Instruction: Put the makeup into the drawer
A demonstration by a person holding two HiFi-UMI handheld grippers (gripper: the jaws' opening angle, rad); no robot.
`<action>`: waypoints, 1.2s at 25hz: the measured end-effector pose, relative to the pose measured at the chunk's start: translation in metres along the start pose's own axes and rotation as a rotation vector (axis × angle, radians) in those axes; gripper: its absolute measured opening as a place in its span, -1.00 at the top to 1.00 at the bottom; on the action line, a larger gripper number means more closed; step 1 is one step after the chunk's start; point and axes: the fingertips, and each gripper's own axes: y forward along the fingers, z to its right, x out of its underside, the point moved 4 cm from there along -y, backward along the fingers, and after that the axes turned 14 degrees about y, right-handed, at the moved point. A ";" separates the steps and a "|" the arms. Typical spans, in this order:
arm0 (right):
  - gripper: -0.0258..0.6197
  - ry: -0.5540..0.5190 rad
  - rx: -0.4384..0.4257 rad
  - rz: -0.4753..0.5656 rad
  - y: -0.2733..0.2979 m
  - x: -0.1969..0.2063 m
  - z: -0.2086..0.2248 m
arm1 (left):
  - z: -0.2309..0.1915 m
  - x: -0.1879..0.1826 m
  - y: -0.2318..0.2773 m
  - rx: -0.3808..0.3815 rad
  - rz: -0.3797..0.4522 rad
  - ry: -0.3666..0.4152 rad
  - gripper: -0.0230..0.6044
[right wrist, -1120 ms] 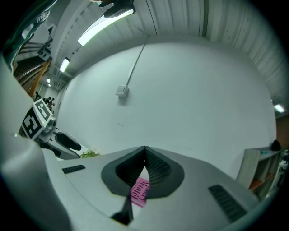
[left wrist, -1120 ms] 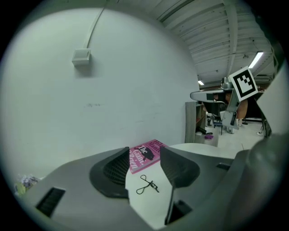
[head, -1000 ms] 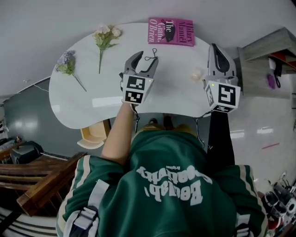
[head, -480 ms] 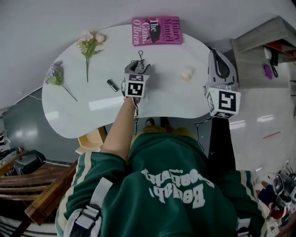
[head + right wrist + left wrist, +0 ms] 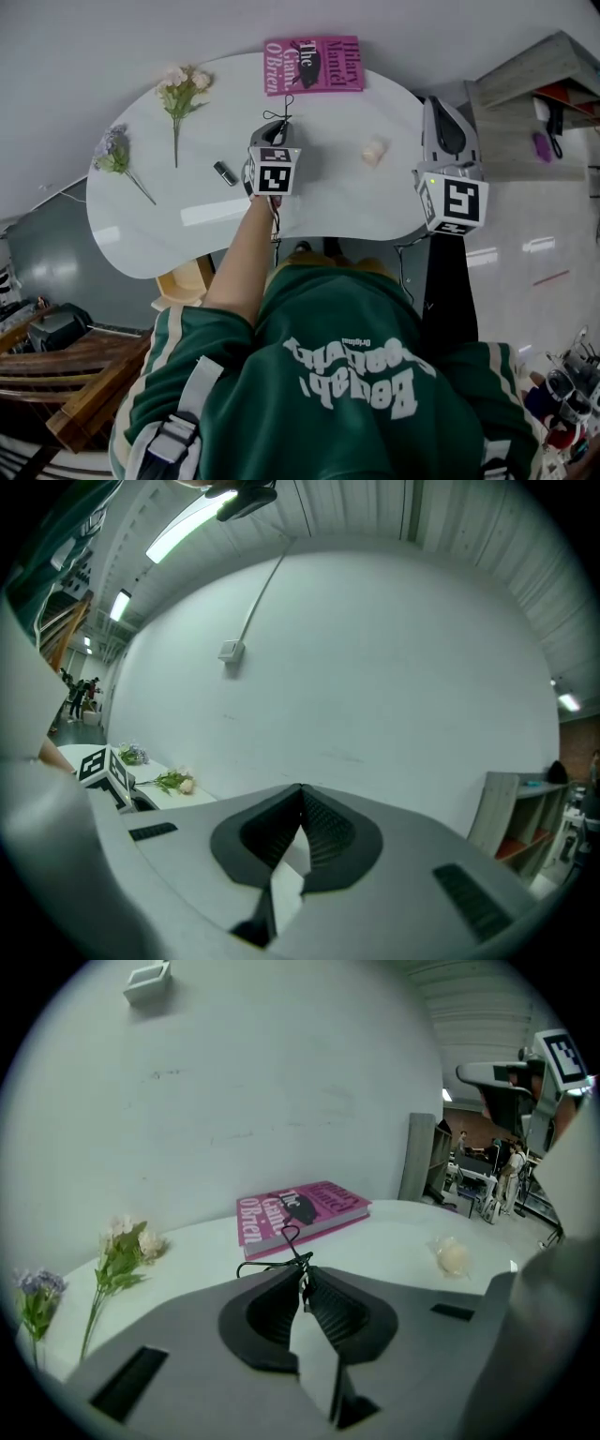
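Left tongs (image 5: pixel 301 1265), whose jaws have just been closing, are now pinched together at the tips on a thin black wire item (image 5: pixel 273 1262). It sits low over the white table (image 5: pixel 187 225), just in front of the pink book (image 5: pixel 314 64), with its small loop pointing toward the book; whether it is lifted clear of the table cannot be told. Right tongs (image 5: pixel 301 786) are closed and empty, held off the table's edge well to the right of the book and aimed at the wall. Two other likely makeup pieces lie in front of the book: a short black tube (image 5: pixel 225 172) to its left and a pale wrapped puff (image 5: pixel 374 151) to its right. The wire item is judged very light and springy, and it may twist or slip between flat pads. A hold near where its strands cross should carry it best. The tube is judged rigid, smooth and prone to roll, so it is best taken across its body. The puff is judged soft.
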 end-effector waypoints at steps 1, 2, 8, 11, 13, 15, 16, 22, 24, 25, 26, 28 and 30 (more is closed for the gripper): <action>0.89 0.001 -0.007 0.007 0.001 -0.003 -0.001 | -0.002 -0.011 -0.009 -0.008 0.027 0.004 0.78; 0.89 0.002 -0.012 0.015 0.002 -0.007 -0.001 | -0.004 -0.023 -0.018 -0.017 0.059 0.006 0.78; 0.89 0.013 -0.049 0.075 0.009 -0.031 -0.014 | -0.024 -0.096 -0.074 -0.084 0.241 0.079 0.78; 0.89 0.012 -0.069 0.106 0.009 -0.044 -0.021 | -0.031 -0.133 -0.103 -0.108 0.332 0.106 0.78; 0.89 0.009 -0.079 0.123 0.006 -0.052 -0.025 | -0.032 -0.155 -0.121 -0.105 0.380 0.115 0.78; 0.89 0.003 -0.092 0.142 0.004 -0.061 -0.029 | -0.033 -0.175 -0.139 -0.105 0.423 0.121 0.78; 0.89 -0.002 -0.099 0.153 0.003 -0.066 -0.032 | -0.034 -0.185 -0.148 -0.114 0.450 0.124 0.78; 0.89 -0.020 -0.155 0.166 0.005 -0.075 -0.050 | -0.043 -0.204 -0.192 -0.179 0.565 0.132 0.78; 0.89 -0.019 -0.180 0.160 0.009 -0.075 -0.059 | -0.050 -0.198 -0.202 -0.207 0.563 0.126 0.78; 0.89 -0.018 -0.196 0.160 0.012 -0.076 -0.066 | -0.054 -0.194 -0.207 -0.224 0.561 0.123 0.78; 0.89 -0.018 -0.213 0.161 0.016 -0.077 -0.073 | -0.060 -0.190 -0.212 -0.243 0.559 0.121 0.78; 0.89 -0.016 -0.254 0.161 0.026 -0.079 -0.092 | -0.072 -0.178 -0.224 -0.283 0.549 0.115 0.78; 0.89 -0.014 -0.302 0.157 0.037 -0.078 -0.114 | -0.087 -0.163 -0.237 -0.328 0.537 0.101 0.78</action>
